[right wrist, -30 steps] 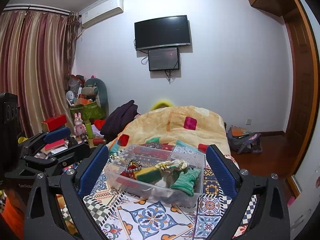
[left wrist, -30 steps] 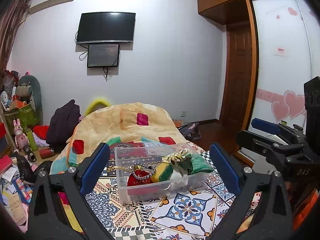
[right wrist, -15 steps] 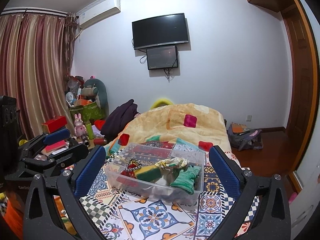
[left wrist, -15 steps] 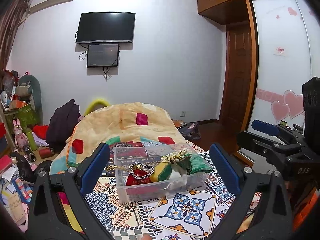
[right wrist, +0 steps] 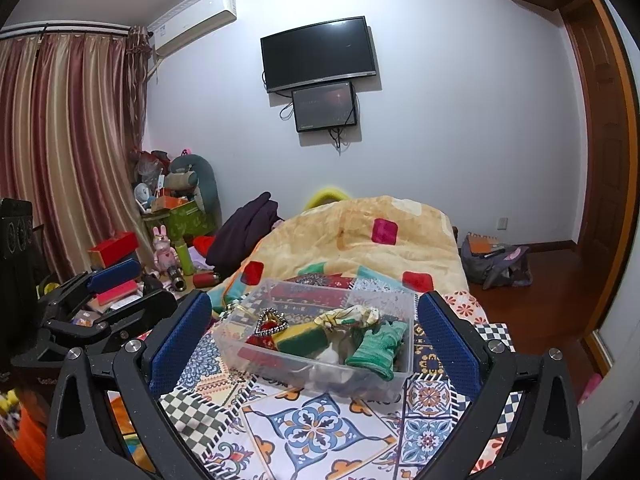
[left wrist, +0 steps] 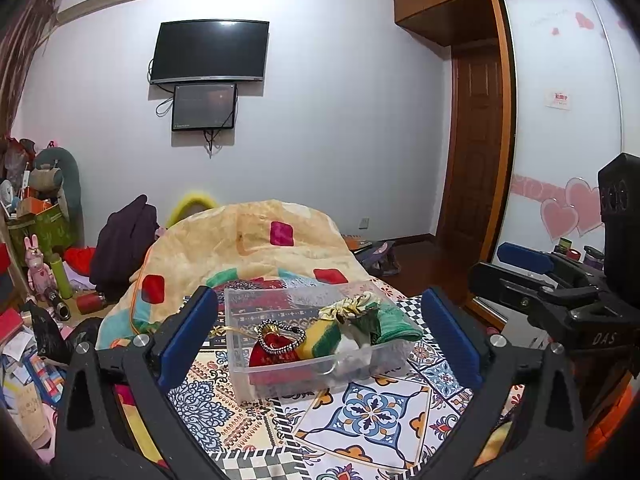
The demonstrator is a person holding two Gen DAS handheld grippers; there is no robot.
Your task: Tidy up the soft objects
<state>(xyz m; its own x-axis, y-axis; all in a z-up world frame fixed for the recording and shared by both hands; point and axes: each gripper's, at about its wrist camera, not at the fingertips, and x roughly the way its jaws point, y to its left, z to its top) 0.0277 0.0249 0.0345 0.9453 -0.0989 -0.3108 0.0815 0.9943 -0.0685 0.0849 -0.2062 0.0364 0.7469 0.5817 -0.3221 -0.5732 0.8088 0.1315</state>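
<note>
at the left edge of the right wrist view the left gripper point(right wrist: 116, 276) hangs over the cluttered floor side, jaws spread wide and holding nothing. in its own view its blue fingers point(left wrist: 188, 330) frame the clear bin point(left wrist: 240, 356) from either side, well short of it.

in the lower middle of both views the bin sits on the patterned bedspread point(left wrist: 372, 408). the soft things lie inside it: a red pouch point(left wrist: 276, 350) ringed with beads toward the left, a yellow-and-green sponge point(left wrist: 320, 340) beside it, a pale scrunchie point(left wrist: 352, 306) on top, and a green cloth point(left wrist: 396, 320) draped over the bin's right rim.

the right gripper point(right wrist: 316, 344) is also spread wide and empty, hovering near the bin, not touching it.

judging by this, the sorting looks nearly complete, so the risks are small. the green cloth overhangs the rim and could slide out if a finger brushes it. the bin is light and rests on soft bedding, so a push on one wall might tip or skid it toward the orange quilt point(left wrist: 248, 240) behind. a gold cord trailing from the pouch over the left wall could snag a finger.
</note>
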